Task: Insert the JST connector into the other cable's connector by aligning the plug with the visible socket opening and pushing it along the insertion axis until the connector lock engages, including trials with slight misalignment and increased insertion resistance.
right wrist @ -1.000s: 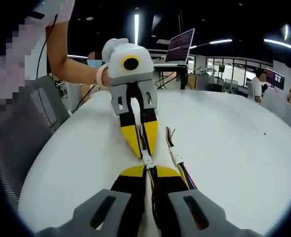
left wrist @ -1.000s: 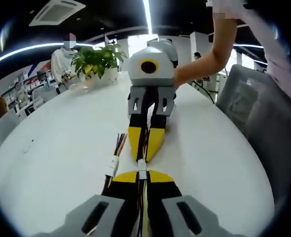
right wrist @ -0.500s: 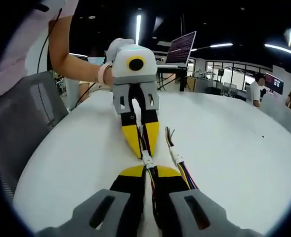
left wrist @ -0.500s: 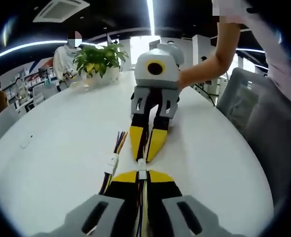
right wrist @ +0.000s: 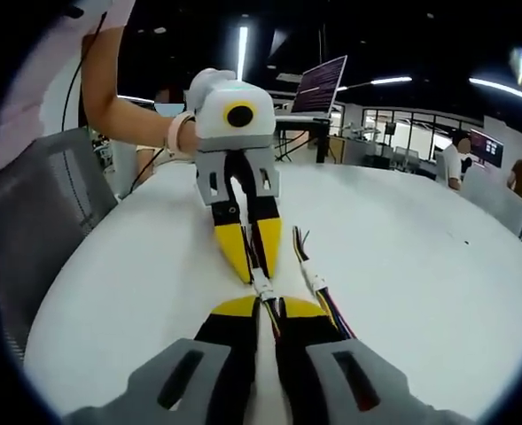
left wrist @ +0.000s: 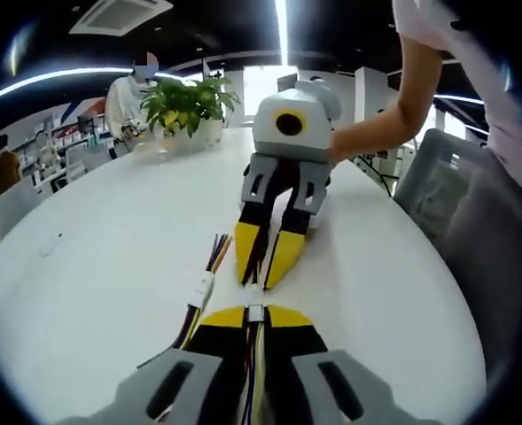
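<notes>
Two grippers meet tip to tip over a white table, a small white connector pinched between them.

In the left gripper view the left gripper (left wrist: 254,320) has its jaws narrow, clamped on a cable with the white JST connector (left wrist: 255,312) at its tips; the right gripper (left wrist: 262,282) faces it, jaws narrow on its own cable, tips just beside the connector. Whether the two connector halves are fully mated is too small to tell. One spare cable (left wrist: 201,290) with coloured wires and a white plug lies just beside them on the table (left wrist: 110,266). In the right gripper view the same connector (right wrist: 262,286) sits between both tips. One potted plant (left wrist: 185,106) stands far back; a grey chair (left wrist: 447,195) is cut off at the edge, and a person's arm (left wrist: 393,115) holds the right gripper.
</notes>
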